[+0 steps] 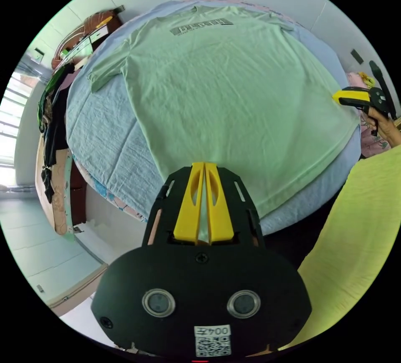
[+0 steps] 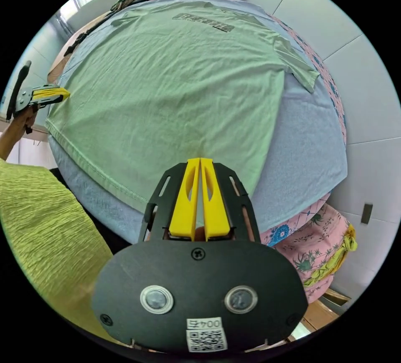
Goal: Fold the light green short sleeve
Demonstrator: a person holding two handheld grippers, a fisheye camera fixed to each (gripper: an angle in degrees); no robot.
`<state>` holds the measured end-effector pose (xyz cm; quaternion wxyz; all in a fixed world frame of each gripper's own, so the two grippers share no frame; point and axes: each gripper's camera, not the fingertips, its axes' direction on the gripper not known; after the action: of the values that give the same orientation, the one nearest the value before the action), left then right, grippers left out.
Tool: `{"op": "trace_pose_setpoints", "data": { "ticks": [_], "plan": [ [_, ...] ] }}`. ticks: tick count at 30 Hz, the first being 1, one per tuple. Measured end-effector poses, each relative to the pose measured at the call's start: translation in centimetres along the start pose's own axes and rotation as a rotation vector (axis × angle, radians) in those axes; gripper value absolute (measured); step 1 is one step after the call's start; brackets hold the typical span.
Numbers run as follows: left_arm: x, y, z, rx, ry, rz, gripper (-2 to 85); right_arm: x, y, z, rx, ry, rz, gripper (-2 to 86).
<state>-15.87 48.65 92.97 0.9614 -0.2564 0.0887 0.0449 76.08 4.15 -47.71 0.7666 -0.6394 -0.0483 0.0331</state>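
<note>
A light green short-sleeve shirt [image 1: 225, 87] [image 2: 167, 83] lies spread flat, print side up, on a bed with a pale blue sheet [image 1: 104, 129] [image 2: 305, 146]. Its collar points away from me and its hem faces me. My left gripper [image 1: 204, 165] has its yellow jaws together at the shirt's left side edge, just above the hem corner; the right gripper view shows it too [image 2: 66, 95]. My right gripper [image 2: 199, 159] is also shut, at the right side edge near the hem, and appears in the left gripper view [image 1: 334, 97]. Whether either pinches cloth I cannot tell.
A person in a yellow-green garment [image 1: 359, 233] [image 2: 37, 221] stands at the bed's near edge. Dark clothes [image 1: 52, 129] hang left of the bed, near a window [image 1: 8, 129]. Pink flowered cloth [image 2: 317, 233] lies at the right, by the white wall [image 2: 367, 100].
</note>
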Motion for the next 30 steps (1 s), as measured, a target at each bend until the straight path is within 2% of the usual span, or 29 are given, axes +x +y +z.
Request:
{"op": "trace_pose_setpoints", "data": {
  "ticks": [6,9,14,18,20,23,30],
  "plan": [
    [3.1,3.2,4.3,0.037,-0.056,0.094,0.4,0.9,0.1,-1.2,0.044,-0.01,0.135,-0.5],
    [4.0,4.2,6.5,0.017,-0.063,0.165,0.4,3.2,0.0,-2.8,0.039,-0.04,0.293,-0.3],
    [0.7,5.9,9.7,0.022,0.152,0.141,0.7,7.9,1.1,-9.3,0.271,-0.171,0.614,4.1],
    [-1.4,5.5,9.9,0.131,0.17,0.158,0.7,12.1,3.0,-12.2,0.444,-0.369,0.829,5.4],
    [-2.4,3.5,10.8,0.175,0.198,0.173,0.7,15.2,4.4,-12.8,0.547,-0.493,0.974,5.2],
    [-1.9,-0.6,12.1,0.222,0.21,0.197,0.7,19.2,5.2,-12.8,0.61,-0.577,1.083,6.3],
    [5.9,-12.6,15.0,0.312,0.173,0.324,0.6,30.2,3.6,-10.5,0.681,-0.787,1.179,6.5]
  ]
}}
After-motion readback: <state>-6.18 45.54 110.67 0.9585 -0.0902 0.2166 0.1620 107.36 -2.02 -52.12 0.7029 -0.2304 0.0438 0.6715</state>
